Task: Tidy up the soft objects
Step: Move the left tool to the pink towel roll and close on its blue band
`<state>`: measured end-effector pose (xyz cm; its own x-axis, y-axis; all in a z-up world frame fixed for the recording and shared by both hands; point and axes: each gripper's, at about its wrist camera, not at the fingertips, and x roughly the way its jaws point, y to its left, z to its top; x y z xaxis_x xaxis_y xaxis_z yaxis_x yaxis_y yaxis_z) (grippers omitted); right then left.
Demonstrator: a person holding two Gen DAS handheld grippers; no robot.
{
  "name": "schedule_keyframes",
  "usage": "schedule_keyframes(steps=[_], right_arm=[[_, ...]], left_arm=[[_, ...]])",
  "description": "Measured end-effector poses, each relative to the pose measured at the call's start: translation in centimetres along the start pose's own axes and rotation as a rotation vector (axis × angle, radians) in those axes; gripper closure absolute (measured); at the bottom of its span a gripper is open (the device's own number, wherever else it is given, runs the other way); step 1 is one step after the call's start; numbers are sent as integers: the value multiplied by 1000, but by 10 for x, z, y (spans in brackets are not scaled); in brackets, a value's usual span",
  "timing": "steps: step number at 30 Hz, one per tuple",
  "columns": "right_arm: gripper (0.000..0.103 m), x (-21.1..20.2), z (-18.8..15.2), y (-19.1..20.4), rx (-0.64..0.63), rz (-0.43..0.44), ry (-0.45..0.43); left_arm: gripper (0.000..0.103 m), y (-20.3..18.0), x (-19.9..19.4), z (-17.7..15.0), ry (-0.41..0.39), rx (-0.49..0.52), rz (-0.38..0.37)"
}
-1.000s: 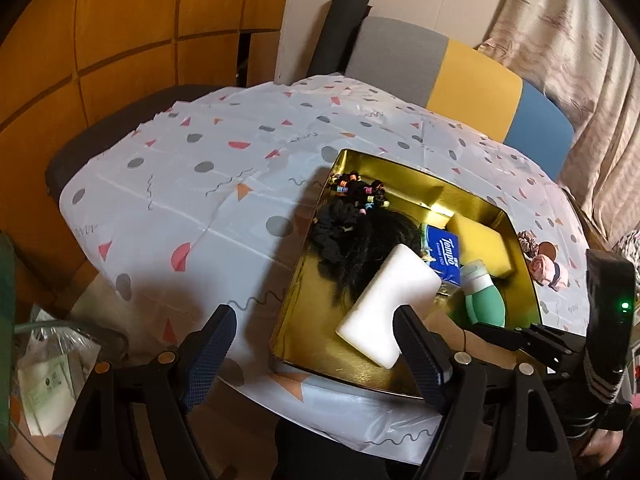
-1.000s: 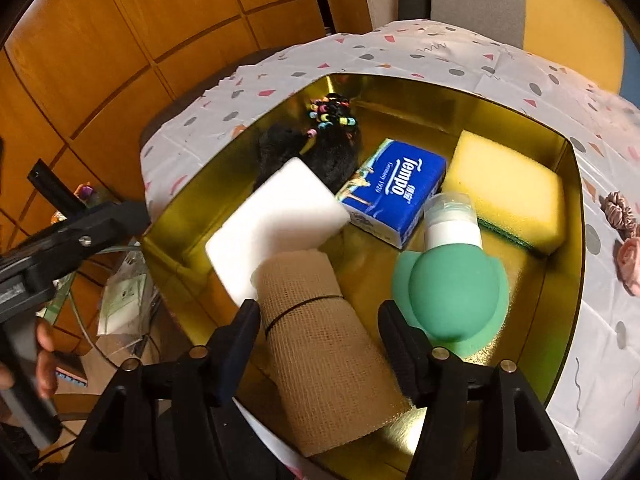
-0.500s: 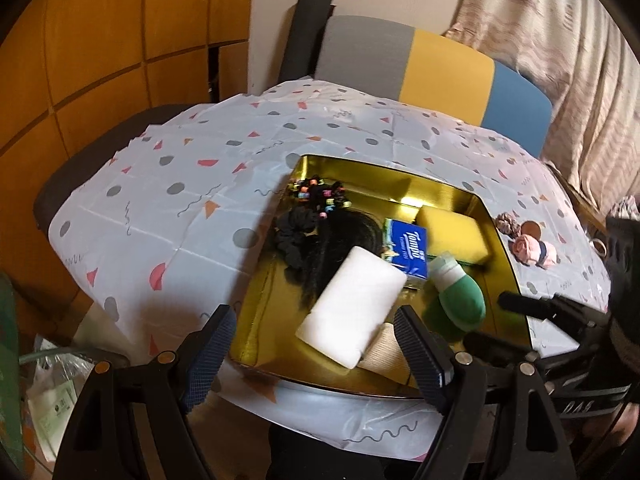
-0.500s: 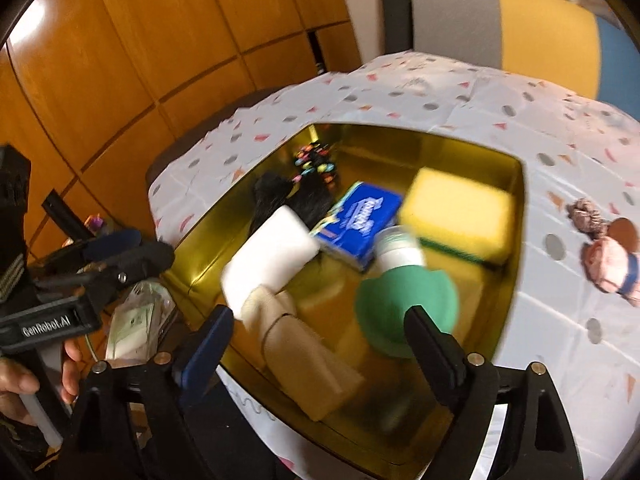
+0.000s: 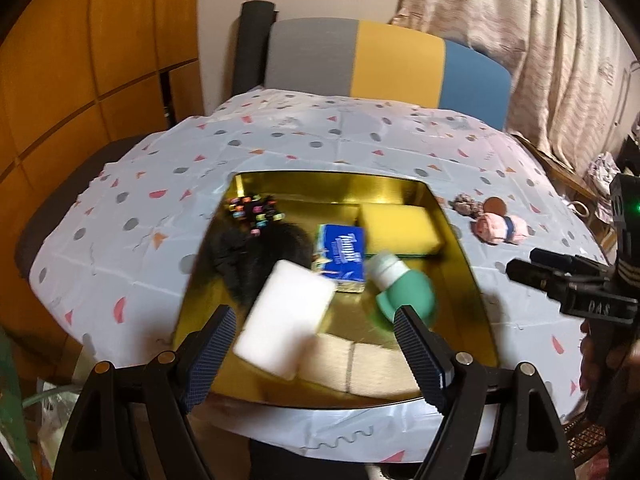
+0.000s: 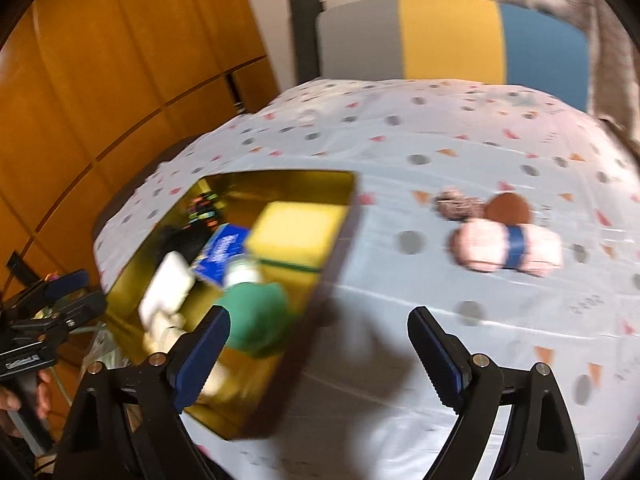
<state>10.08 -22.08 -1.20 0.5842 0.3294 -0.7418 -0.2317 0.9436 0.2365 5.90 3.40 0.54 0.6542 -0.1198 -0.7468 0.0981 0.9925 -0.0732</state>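
A gold tray [image 5: 470,276] [image 6: 340,240] on the table holds a white sponge [image 5: 288,312], a beige roll [image 5: 360,368], a green bottle [image 5: 404,292] [image 6: 256,312], a blue tissue pack [image 5: 344,252] [image 6: 220,256], a yellow sponge [image 5: 400,228] [image 6: 296,232] and black hair ties [image 5: 256,248]. A pink yarn roll with a blue band [image 5: 500,228] [image 6: 508,250], a brown puff [image 6: 508,208] and a scrunchie [image 6: 456,204] lie on the cloth right of the tray. My left gripper [image 5: 316,344] is open above the tray's near edge. My right gripper [image 6: 320,344] is open and empty, near the tray's right rim.
The table wears a white cloth with coloured shapes [image 5: 320,136]. A grey, yellow and blue chair back [image 5: 384,64] stands behind it. Wooden panels [image 5: 80,60] line the left wall, curtains [image 5: 540,40] hang at the right. A bag lies on the floor at lower left [image 5: 44,396].
My right gripper opened, left the beige roll in the tray and swung right toward the pink yarn roll. My left gripper drew back and turned right.
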Motion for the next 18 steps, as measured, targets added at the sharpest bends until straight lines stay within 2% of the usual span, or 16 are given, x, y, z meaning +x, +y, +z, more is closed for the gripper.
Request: schedule_keyframes(steps=[7,11,14,16,18], right_arm=[[9,-26,5,-71,49,-159,-36],[8,-33,4,-123,92,-289,-39],[8,-36,-4,-168,187,-364,-48],[8,-39,-17,-198,295,-395,-60],[8,-37,-23,-223,433,-423,-9]], left_arm=[[20,-29,11,10,19,51,-35],[20,-45,21,20,55,48,-80],[20,-58,26,28,65,47,-121],[20,-72,30,37,63,62,-141],[20,-85,35,45,69,76,-176]])
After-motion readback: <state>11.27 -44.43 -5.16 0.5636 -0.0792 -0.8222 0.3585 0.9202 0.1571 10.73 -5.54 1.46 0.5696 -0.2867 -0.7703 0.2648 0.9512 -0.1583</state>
